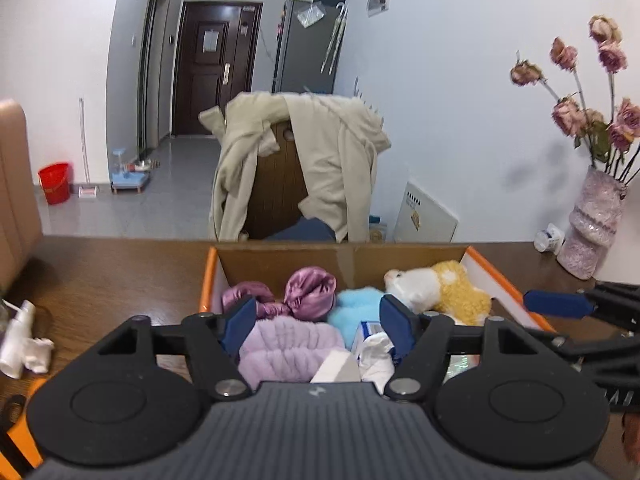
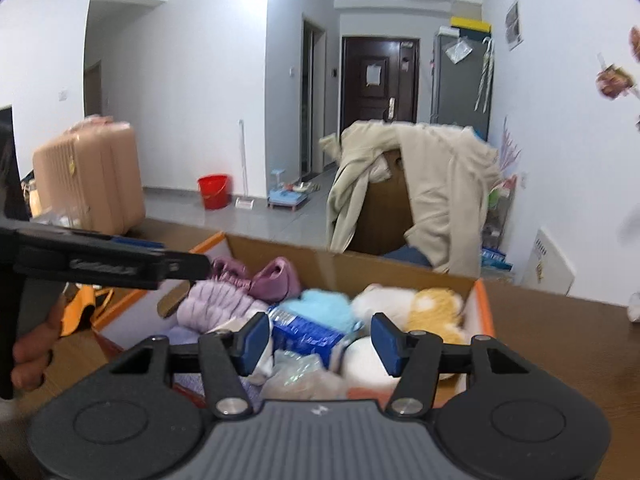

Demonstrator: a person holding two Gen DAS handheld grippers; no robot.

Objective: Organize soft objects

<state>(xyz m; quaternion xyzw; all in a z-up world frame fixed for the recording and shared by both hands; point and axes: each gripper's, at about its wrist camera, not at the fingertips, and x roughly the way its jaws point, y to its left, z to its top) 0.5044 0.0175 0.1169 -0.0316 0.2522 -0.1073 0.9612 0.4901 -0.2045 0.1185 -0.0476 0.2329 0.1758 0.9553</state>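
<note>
Both grippers, left (image 1: 318,330) & right (image 2: 318,342), hover w/ jaws spread & empty over the cardboard box (image 1: 344,258) where the soft stuff already sits, lilac headband (image 1: 294,350) incl., so next probably = pick 1 item to grab.

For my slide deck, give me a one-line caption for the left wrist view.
Open left tongs hover over a cardboard box packed with a lilac headband, satin scrunchie and plush toy.

Dark brown wooden bench (image 1: 120,264): carries orange-edged cardboard box (image 1: 340,258) (open-topped), pink textured vase (image 1: 592,228) at right, white spray bottle (image 1: 18,338) at left.
</note>
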